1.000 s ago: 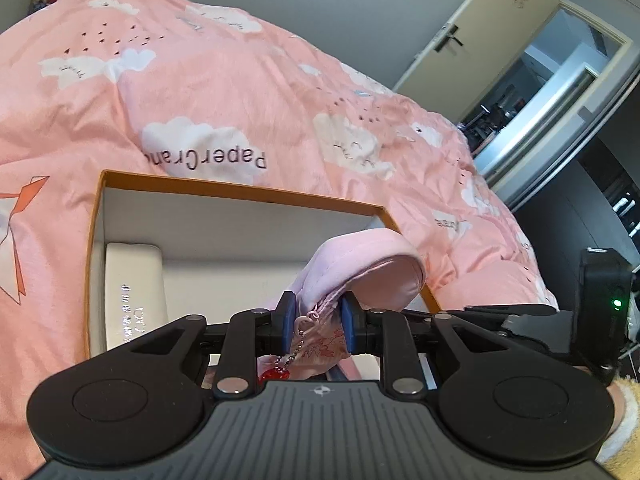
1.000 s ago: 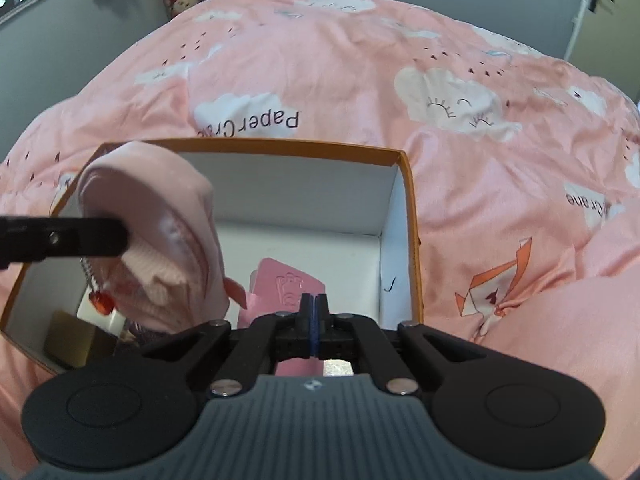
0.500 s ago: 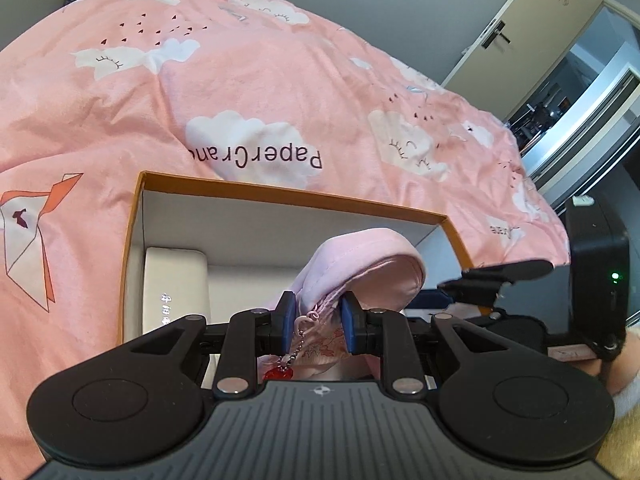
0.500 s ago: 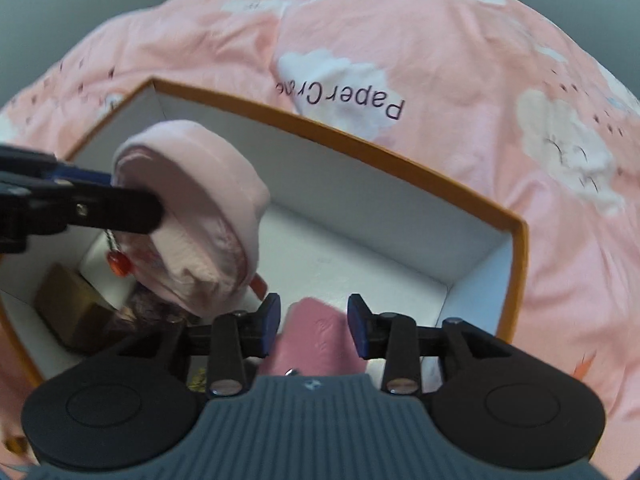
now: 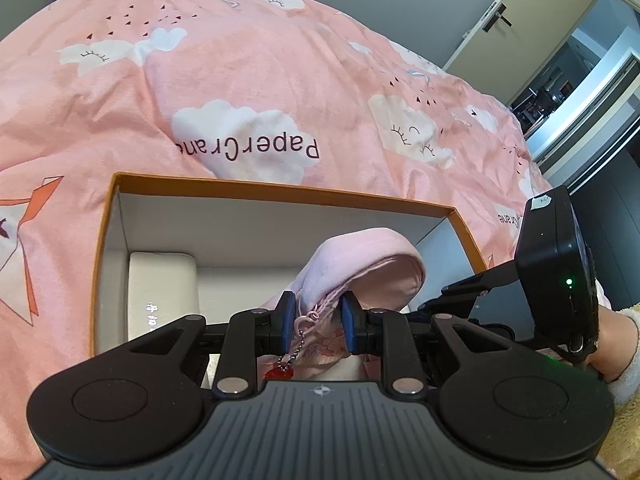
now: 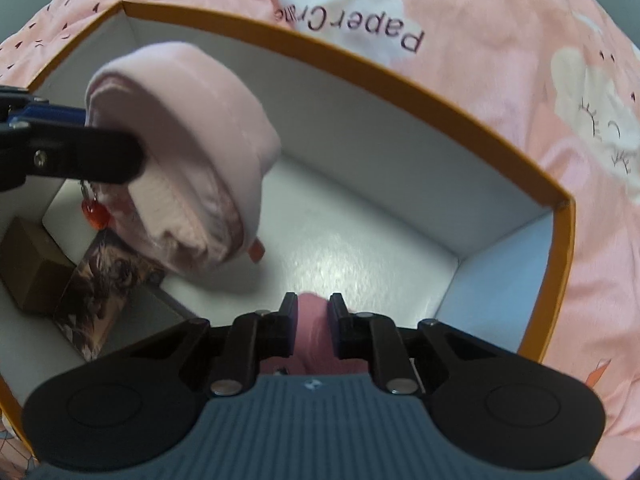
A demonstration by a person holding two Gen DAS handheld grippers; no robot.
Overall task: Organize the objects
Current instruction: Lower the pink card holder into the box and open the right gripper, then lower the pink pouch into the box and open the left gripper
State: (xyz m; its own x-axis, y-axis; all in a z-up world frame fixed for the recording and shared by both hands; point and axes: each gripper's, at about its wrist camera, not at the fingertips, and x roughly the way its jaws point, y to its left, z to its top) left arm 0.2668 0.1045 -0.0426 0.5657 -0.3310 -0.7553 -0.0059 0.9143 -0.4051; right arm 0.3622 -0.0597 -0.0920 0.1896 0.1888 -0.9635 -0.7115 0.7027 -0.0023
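Right gripper [image 6: 313,322]: jaws have just been closing, now narrow, pads against a smooth pink card-like item [image 6: 313,320] standing on edge, low over the near part of the box floor. Left gripper [image 5: 319,322]: nearly closed, pinching soft ribbed pink fabric pouch [image 5: 360,268] with bead chain and red charm [image 5: 279,373] hanging down; pouch domes upward above box interior. Rectangular orange-rimmed, white-lined cardboard box [image 5: 280,192] rests on pink cloud-print quilt [image 5: 240,80] beyond.
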